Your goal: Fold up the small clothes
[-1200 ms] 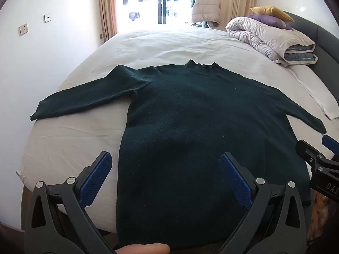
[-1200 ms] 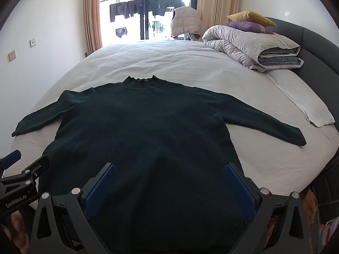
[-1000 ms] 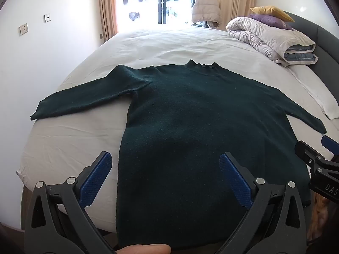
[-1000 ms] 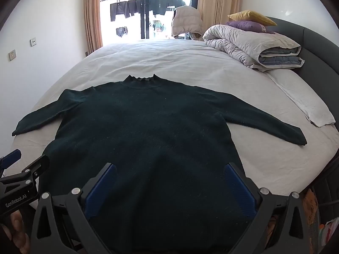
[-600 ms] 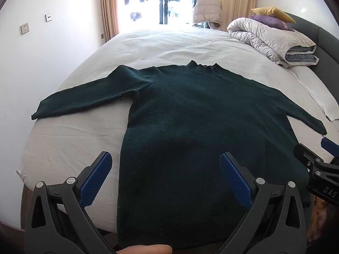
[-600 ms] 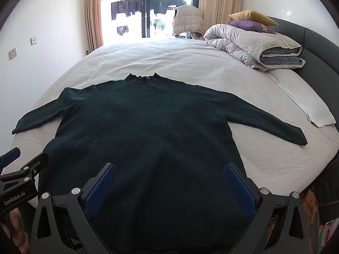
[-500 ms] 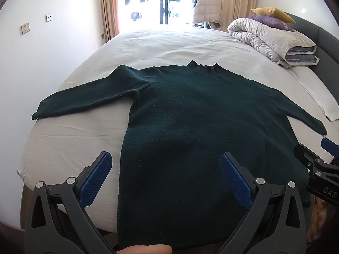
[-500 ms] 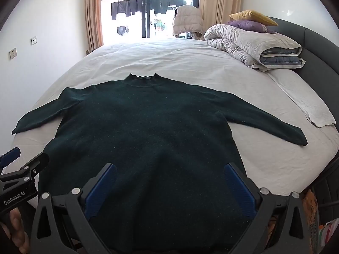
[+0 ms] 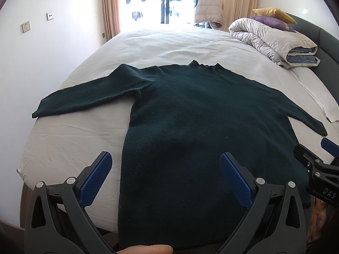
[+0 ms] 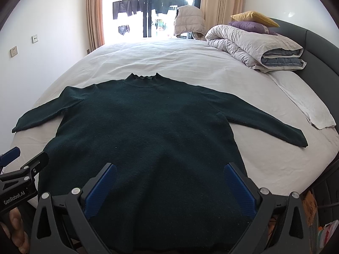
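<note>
Dark green knit sweater point(image 9: 203, 114): lies flat on the white bed point(image 9: 84, 135), sleeves spread to both sides, collar toward the window, hem at the near edge. Left hand-held gripper point(image 9: 165, 175): level above the hem near the sweater's left side, blue pads wide apart, holding nothing. Right hand-held gripper point(image 10: 169, 186): level above the hem's right half, likewise wide open and empty. Both point along the garment toward the collar. Folded duvet point(image 10: 254, 48): far right corner, with yellow and purple pillows stacked on it.
</note>
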A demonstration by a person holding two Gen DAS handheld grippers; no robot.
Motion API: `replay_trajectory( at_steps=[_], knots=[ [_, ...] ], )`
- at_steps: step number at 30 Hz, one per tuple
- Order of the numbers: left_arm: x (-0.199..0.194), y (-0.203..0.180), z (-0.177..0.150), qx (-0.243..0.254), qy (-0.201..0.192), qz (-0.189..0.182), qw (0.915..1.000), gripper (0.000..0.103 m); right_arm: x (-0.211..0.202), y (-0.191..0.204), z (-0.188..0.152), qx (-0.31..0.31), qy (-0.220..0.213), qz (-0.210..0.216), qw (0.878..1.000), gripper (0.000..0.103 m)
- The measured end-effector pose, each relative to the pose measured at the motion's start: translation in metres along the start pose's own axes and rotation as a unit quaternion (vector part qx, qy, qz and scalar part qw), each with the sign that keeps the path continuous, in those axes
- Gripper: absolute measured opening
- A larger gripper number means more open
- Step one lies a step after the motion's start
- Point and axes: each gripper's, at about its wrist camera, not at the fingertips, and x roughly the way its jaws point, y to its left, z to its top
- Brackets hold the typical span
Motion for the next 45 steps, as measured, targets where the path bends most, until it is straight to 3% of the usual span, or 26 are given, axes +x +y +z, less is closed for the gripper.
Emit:
replay_trajectory(
  at_steps=[45],
  knots=[
    [0.0042, -0.0034, -0.0051, 0.0, 0.004, -0.002, 1.0, 0.103, 0.0036, 0.0028, -0.0027, 0.002, 0.005, 0.001, 1.0, 0.103]
  ],
)
